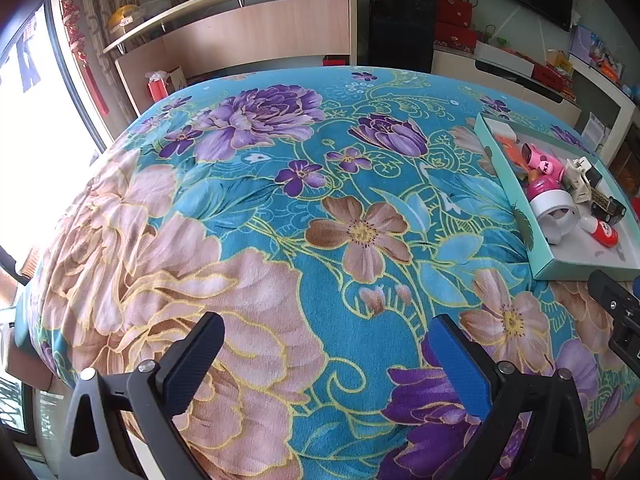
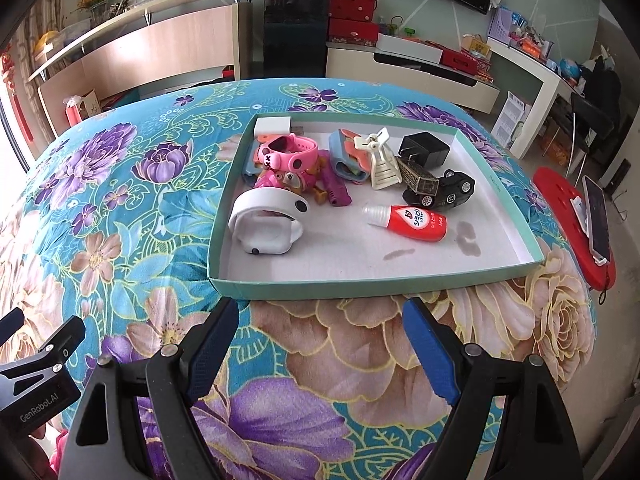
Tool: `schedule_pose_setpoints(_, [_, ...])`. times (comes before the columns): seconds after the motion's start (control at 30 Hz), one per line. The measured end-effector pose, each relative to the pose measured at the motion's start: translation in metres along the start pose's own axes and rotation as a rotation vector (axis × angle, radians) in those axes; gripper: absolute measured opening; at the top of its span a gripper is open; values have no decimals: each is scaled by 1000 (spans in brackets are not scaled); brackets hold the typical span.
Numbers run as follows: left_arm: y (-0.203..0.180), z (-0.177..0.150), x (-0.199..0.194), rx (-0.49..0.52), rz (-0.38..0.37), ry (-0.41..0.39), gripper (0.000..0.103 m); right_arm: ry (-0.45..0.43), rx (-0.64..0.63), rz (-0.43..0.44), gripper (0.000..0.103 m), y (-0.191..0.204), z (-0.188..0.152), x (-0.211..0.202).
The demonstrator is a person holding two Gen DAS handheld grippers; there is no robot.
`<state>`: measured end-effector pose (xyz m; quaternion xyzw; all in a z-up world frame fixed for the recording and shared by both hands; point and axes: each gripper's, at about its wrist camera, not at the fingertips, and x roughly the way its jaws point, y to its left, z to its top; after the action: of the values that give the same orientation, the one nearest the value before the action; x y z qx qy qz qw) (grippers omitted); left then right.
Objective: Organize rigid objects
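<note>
A shallow teal box lid (image 2: 360,288) lies on the floral blanket and holds several small rigid objects: a white watch-like band (image 2: 266,220), a pink watch (image 2: 290,154), a red glue bottle (image 2: 412,222), a black toy car (image 2: 444,190), a black charger (image 2: 424,150) and a cream clip (image 2: 380,160). My right gripper (image 2: 320,320) is open and empty, just in front of the lid's near edge. My left gripper (image 1: 326,336) is open and empty over the blanket, left of the lid (image 1: 516,200).
The blanket (image 1: 280,200) covers a raised surface. A red stool with a phone (image 2: 596,216) stands to the right. Shelving, a black cabinet (image 2: 294,28) and a white desk stand behind. The left gripper's body shows at the right wrist view's lower left (image 2: 36,376).
</note>
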<state>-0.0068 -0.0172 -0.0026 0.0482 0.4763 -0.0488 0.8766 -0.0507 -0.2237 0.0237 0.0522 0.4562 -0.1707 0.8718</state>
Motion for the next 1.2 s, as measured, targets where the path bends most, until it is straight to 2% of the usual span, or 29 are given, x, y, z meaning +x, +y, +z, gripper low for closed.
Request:
schedule_pose_setpoints(0.13, [-2, -3, 0, 15, 30, -1, 103, -19, 14, 2, 85, -2, -4, -1])
schedule_pose_setpoints(0.77, [-4, -9, -8, 39, 35, -38, 103, -90, -38, 3, 85, 11, -12, -10])
schedule_pose_setpoints(1.2, [5, -11, -6, -4, 31, -25, 103, -53, -64, 7, 85, 16, -15, -1])
